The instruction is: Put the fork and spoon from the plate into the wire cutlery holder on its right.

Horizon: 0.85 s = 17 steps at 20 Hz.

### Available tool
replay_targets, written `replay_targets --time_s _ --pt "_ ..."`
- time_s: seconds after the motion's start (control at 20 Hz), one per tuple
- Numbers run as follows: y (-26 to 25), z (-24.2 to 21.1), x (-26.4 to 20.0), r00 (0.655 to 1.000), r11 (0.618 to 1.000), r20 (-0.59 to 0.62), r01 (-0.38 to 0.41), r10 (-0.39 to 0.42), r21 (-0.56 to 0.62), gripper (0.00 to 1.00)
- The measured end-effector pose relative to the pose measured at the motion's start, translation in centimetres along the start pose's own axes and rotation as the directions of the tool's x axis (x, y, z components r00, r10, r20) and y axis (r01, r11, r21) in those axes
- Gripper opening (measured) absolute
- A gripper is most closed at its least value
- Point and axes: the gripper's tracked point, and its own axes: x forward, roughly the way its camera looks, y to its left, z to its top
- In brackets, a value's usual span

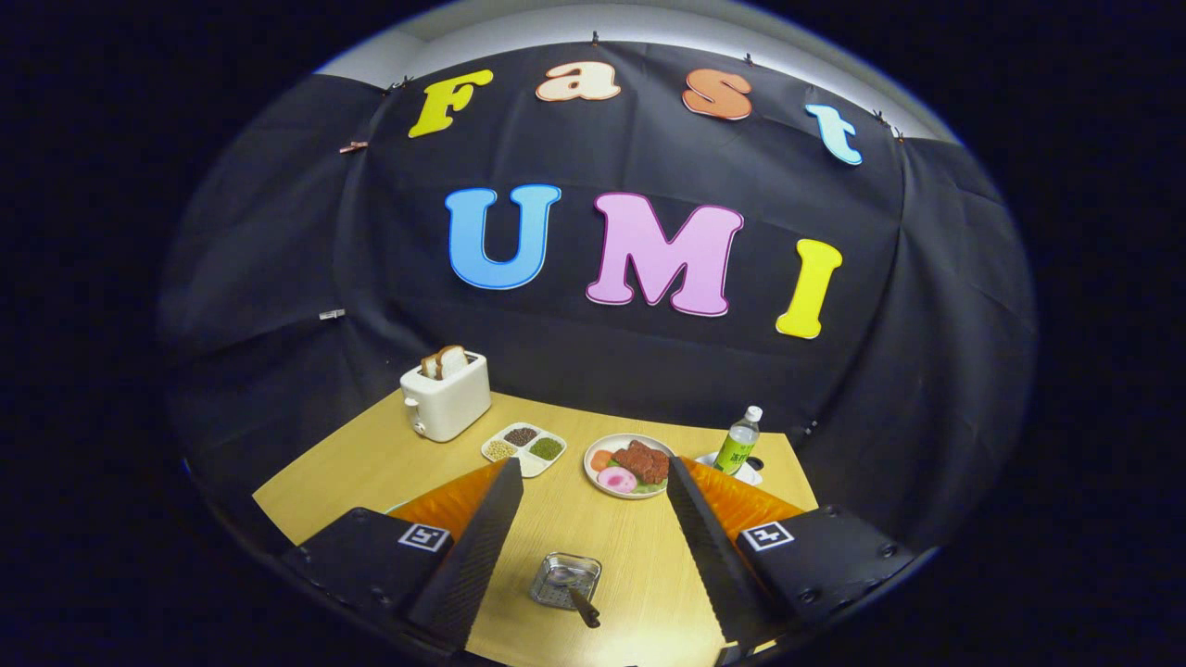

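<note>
The tongs (588, 556) hang high over the near edge of the tabletop (371, 472), tilted down, fingers (482, 547) spread wide with nothing between them. Between the fingers, near that edge, sits the wire cutlery holder (565, 580) with one dark-handled utensil (584, 607) leaning out of it; fork or spoon, I cannot tell. Beyond the fingertips a plate (630, 466) holds meat and vegetables. Left of it lies a divided tray (523, 448) of beans and grains, then a toaster (445, 396) with bread at the far left corner. A bottle (739, 442) stands toward the far right corner.
</note>
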Motion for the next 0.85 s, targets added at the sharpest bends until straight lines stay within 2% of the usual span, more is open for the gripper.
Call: replay_targets --time_s 0.25,0.85 --pt "-0.6 1.2 -0.9 0.999 1.000 0.054 0.006 -0.006 -0.006 0.98" --pt "-2.0 1.6 -1.7 0.997 1.000 0.072 0.021 -0.023 0.018 0.97"
